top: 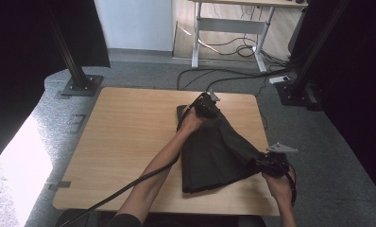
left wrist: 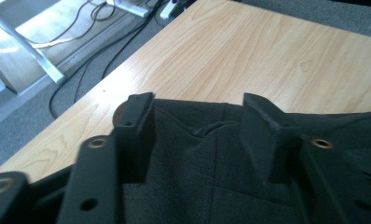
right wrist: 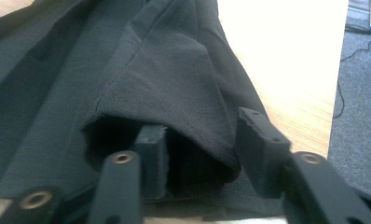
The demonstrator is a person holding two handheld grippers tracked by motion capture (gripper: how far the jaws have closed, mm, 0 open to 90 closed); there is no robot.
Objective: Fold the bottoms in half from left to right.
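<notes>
Two grippers work one dark woven garment (top: 214,151) lying on the pale wood-grain table (top: 124,137). At its near hem the right gripper (right wrist: 203,140) has one jaw inside the open hem, one outside — apart, not pressing. At the garment's far end the left gripper (left wrist: 197,135) straddles rumpled cloth, jaws apart.

Left forearm runs from bottom centre up to frame centre; left tongs (top: 208,105) just above centre, jaws apart. Right hand (top: 277,182) at lower right, right tongs (top: 266,163) pointing left, jaws apart, one inside a fabric opening.
</notes>
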